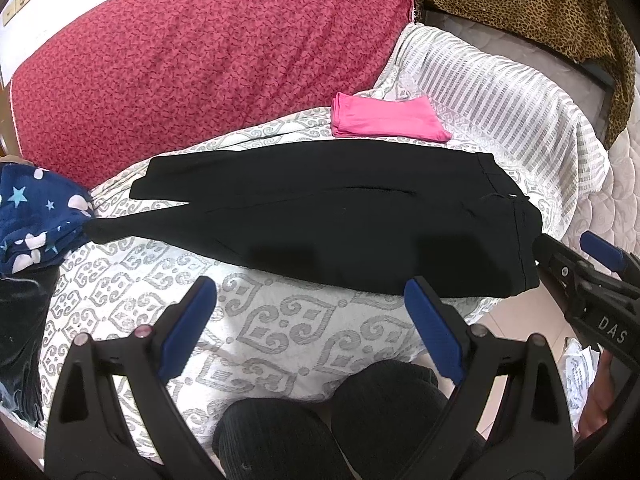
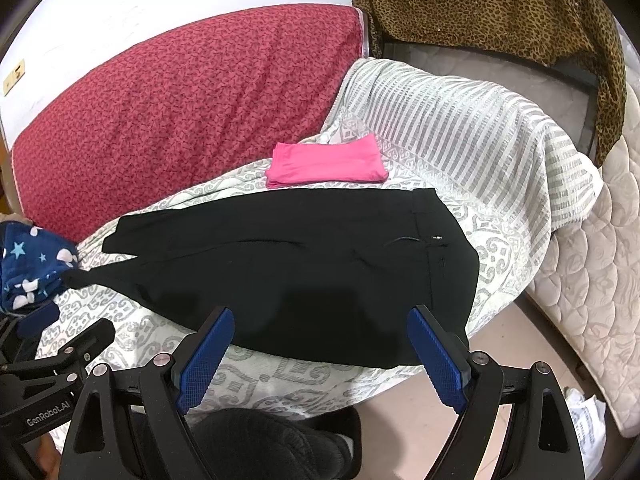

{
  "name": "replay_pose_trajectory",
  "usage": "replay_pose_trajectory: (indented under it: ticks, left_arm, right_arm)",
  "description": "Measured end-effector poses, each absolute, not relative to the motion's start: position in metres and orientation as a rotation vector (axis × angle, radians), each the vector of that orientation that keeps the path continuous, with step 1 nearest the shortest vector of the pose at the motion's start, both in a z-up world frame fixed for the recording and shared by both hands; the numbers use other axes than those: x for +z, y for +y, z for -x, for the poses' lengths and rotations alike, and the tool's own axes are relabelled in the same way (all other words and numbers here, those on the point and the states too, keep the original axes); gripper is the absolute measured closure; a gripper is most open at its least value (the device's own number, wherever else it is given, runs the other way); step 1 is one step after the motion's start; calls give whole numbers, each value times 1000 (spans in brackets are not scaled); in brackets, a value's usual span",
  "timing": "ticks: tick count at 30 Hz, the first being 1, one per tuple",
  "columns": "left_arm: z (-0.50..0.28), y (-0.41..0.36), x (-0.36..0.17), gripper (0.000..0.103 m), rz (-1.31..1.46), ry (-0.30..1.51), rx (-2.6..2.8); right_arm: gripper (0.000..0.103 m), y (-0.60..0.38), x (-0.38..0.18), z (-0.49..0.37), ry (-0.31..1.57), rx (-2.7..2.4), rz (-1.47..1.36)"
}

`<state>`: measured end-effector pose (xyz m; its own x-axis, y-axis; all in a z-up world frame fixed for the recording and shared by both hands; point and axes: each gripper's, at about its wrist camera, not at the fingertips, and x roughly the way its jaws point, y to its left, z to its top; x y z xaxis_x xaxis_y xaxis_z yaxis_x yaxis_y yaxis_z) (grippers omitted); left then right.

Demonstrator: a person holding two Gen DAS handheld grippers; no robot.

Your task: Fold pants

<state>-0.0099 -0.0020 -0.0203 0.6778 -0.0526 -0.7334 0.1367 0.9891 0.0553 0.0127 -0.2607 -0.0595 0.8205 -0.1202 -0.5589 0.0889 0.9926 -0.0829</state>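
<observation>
Black pants lay flat beside the folded pink garment, unfolded.
Left hand-held gripper and right hand-held gripper gaped empty; the waistband near the bed's edge might slide off if tugged.

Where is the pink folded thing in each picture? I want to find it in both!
Left wrist view: the pink folded cloth lies right of the top middle, just beyond the black pants.
Right wrist view: the pink folded cloth lies near the middle, just beyond the black pants.
Shared landmark: the big red patterned cushion, up and to its left in both.
</observation>
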Motion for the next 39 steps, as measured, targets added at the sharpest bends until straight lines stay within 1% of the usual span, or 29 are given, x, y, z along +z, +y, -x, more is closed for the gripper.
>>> replay_pose_trajectory:
  ticks: [29, 39]
  left_arm:
    - [9, -3, -17, 8, -119, 813, -116]
    - [-3, 11, -30, 8, -107, 853, -104]
  right_arm:
    - [13, -252, -57, -13, 604, -101, 58]
    - [13, -264, -70, -22, 663, -94, 9]
